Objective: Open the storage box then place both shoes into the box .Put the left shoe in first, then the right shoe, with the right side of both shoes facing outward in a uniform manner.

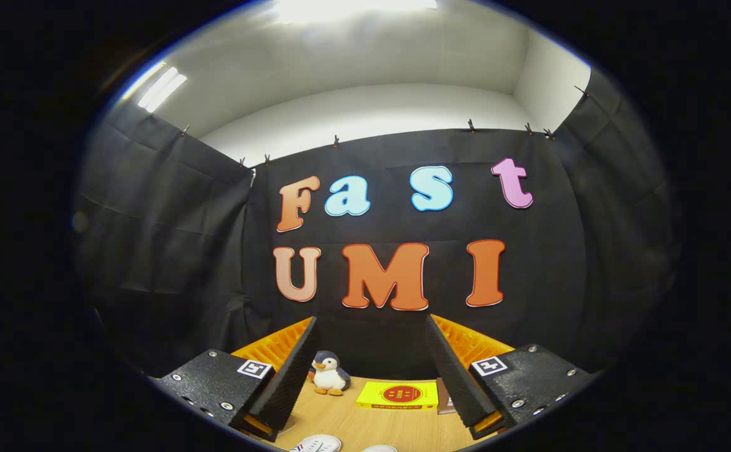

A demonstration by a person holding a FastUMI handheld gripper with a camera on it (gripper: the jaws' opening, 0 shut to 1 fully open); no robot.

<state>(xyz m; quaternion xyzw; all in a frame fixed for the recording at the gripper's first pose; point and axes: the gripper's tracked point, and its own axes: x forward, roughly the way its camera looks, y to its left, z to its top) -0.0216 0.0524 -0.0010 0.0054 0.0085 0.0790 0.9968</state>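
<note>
My gripper (372, 342) is held level above the wooden table (340, 417), its two fingers wide apart with nothing between them. Low down, close below the fingers, the tops of two white shoes peek up: one with striped trim (316, 445) near the left finger, the other (379, 448) more to the middle. Most of each shoe is hidden.
A small plush penguin (331, 373) stands at the back of the table by the cloth wall, just inside the left finger. A yellow book (398, 395) lies flat to its right. A brown item (446, 397) sits partly behind the right finger.
</note>
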